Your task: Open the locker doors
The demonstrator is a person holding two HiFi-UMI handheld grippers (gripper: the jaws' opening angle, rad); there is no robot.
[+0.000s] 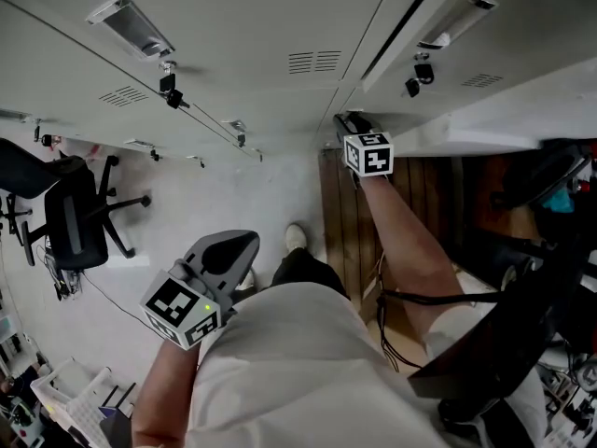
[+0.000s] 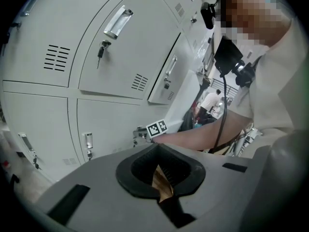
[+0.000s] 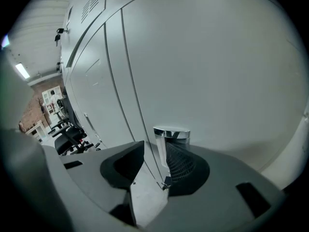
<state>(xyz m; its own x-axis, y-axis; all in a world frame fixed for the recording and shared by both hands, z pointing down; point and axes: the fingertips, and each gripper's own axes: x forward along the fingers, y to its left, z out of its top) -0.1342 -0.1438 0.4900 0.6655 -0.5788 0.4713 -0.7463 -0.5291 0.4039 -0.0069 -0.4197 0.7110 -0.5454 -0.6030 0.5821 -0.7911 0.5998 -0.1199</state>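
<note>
A bank of pale grey locker doors (image 1: 280,26) fills the top of the head view. My right gripper (image 1: 353,124) reaches low against them, its marker cube (image 1: 368,153) facing up. In the right gripper view its jaws (image 3: 152,151) stand open, with a chrome door handle (image 3: 171,134) just past the right fingertip and a door seam running between the jaws. My left gripper (image 1: 244,243) hangs back near the person's hip, shut and empty (image 2: 158,153). From the left gripper view one upper door (image 2: 166,76) stands ajar, and the closed doors carry handles and keys (image 2: 100,50).
A black office chair (image 1: 70,217) stands on the pale floor at the left. A strip of wooden floor (image 1: 350,222) runs along the lockers' foot. Dark equipment and cables (image 1: 522,325) crowd the right side. White crates (image 1: 70,395) sit at the bottom left.
</note>
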